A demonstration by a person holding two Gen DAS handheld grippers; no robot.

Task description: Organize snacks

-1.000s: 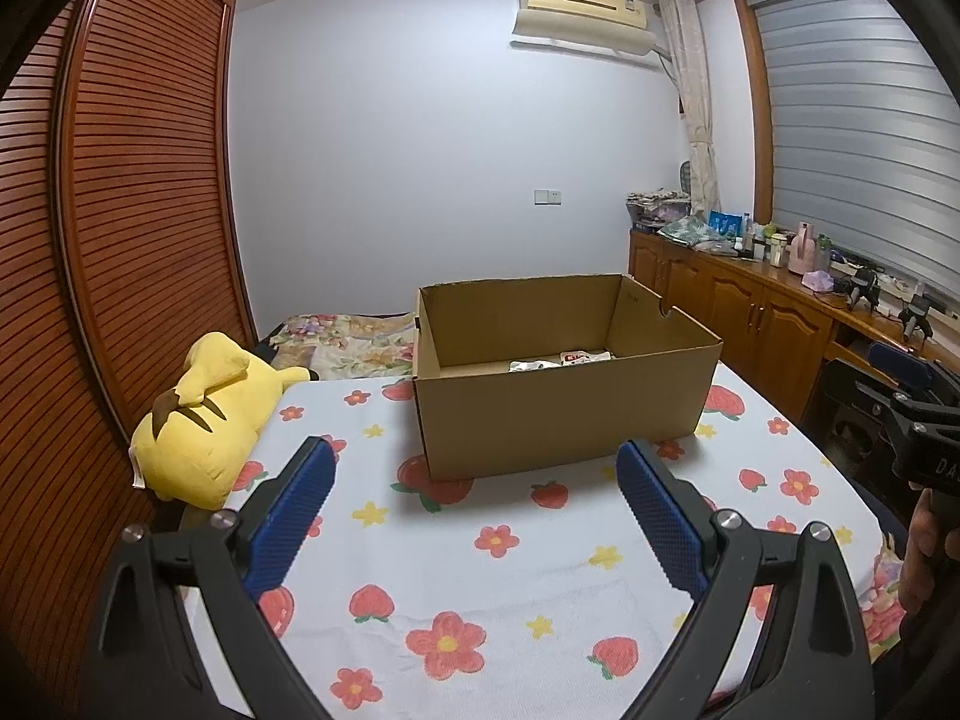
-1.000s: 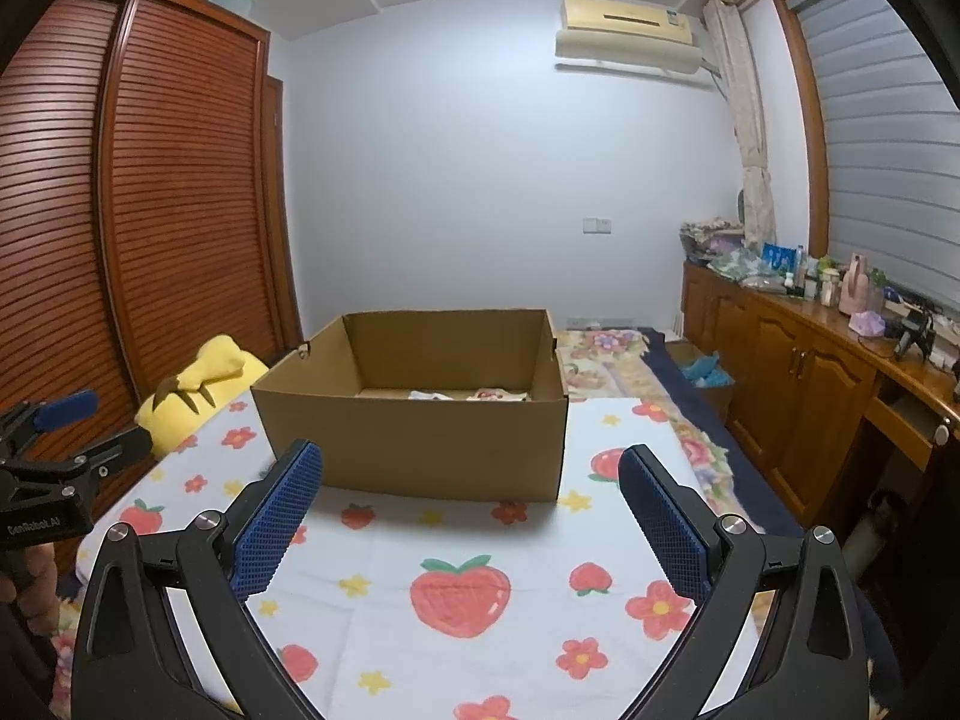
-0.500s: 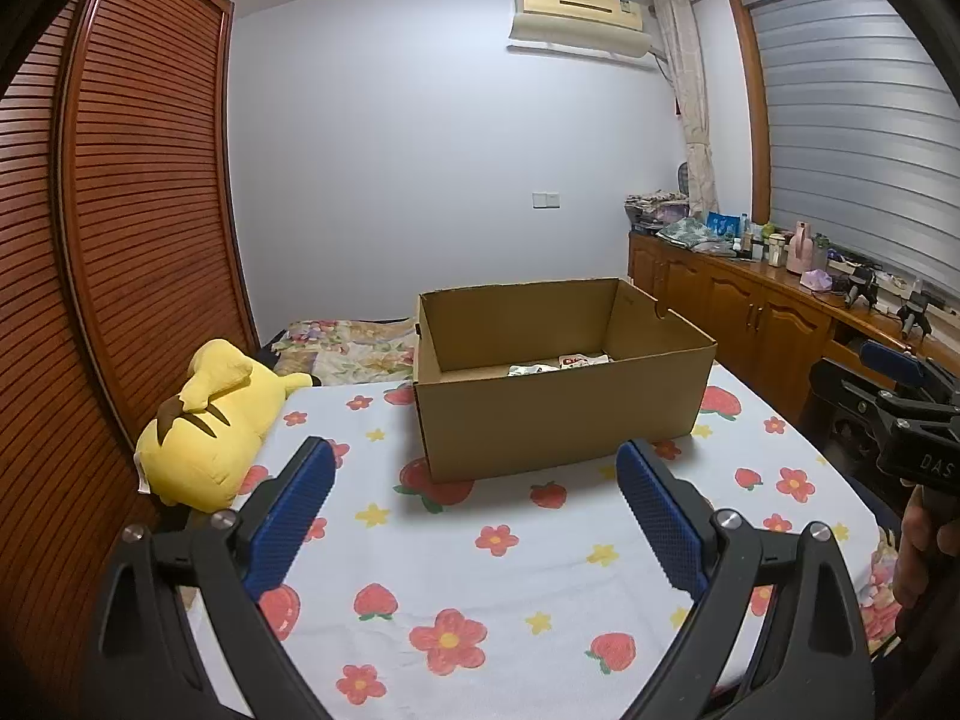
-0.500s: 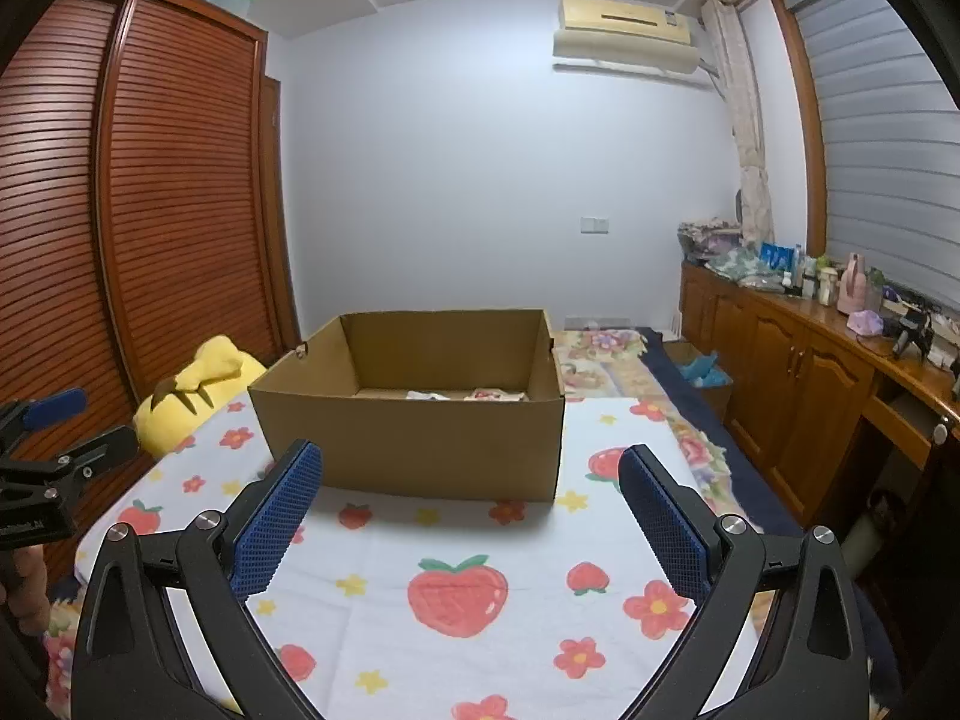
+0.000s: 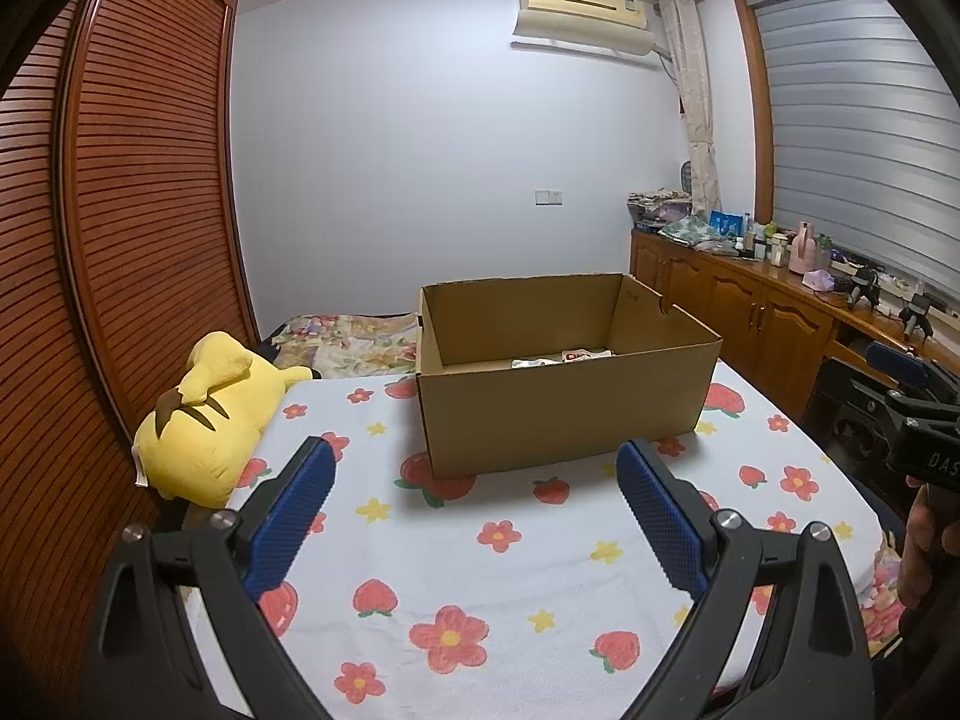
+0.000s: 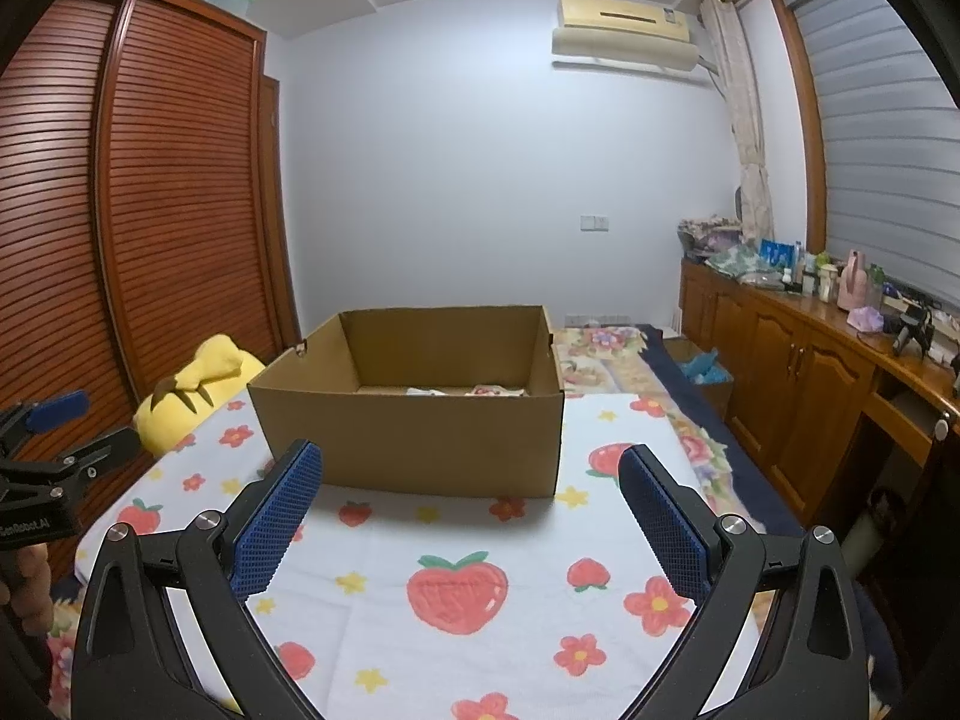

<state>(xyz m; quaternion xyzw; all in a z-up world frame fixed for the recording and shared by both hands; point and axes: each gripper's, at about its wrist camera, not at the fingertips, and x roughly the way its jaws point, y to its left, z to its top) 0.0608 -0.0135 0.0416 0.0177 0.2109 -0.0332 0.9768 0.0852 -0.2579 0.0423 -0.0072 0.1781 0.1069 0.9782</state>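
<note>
- Plush toy, yellow with brown markings, is seen lying at the left edge of the bed, against the louvred wardrobe.
- Left gripper is held above the near part of the flower-and-strawberry bedspread, its blue-padded fingers spread wide apart with nothing between them.
- Cardboard box, open at the top, is set on the middle of the bed, beyond both tools and well apart from them.
- Snack packets are glimpsed on the floor of the box, near its far wall; their kind cannot be told.
- Right gripper is likewise held over the near bedspread, facing the box, its jaws wide apart and holding nothing.
- Wooden cabinets with cluttered tops are ranged along the right wall.
</note>
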